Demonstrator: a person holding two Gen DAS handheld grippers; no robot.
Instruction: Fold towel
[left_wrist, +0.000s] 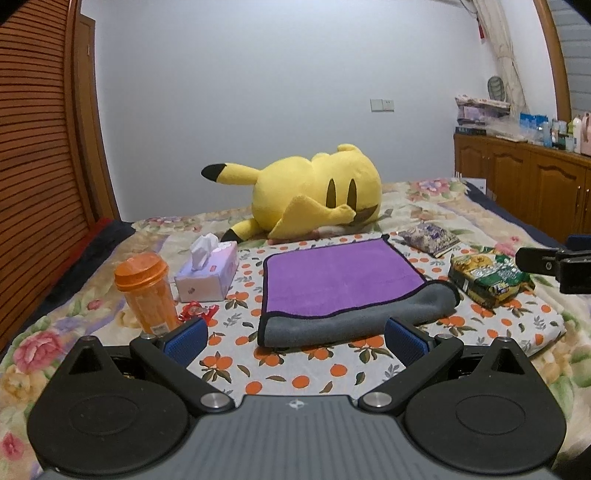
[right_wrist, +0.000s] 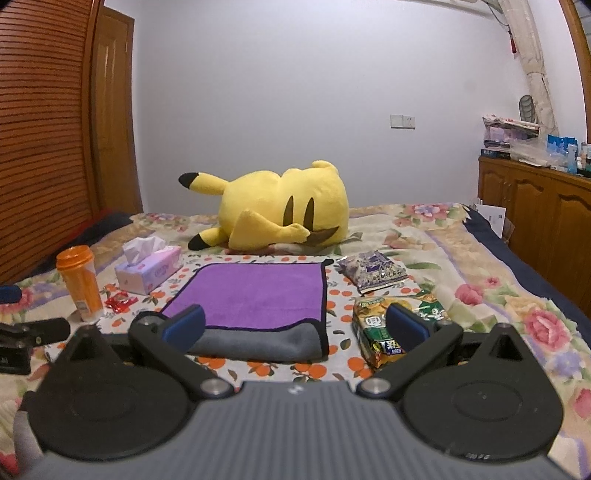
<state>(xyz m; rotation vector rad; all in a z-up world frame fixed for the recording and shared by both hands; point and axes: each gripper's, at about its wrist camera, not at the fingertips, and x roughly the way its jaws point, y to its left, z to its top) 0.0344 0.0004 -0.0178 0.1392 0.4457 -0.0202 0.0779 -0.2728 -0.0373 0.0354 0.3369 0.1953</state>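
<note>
With both my hand-held grippers, left (left_wrist: 294, 338) and right (right_wrist: 295, 326), spread apart and empty, a careless grab risks dragging the half-folded towel (left_wrist: 343, 280) into the snack bag (left_wrist: 489, 275).

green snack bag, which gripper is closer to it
Right. The right gripper hangs open just short of the green snack bag, one finger overlapping it in view. The left gripper faces the towel, with the bag off to its right.

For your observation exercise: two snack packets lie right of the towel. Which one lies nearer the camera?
The green-and-yellow packet, right beside the towel's grey folded edge. The purple packet lies farther back, towards the yellow plush toy.
</note>
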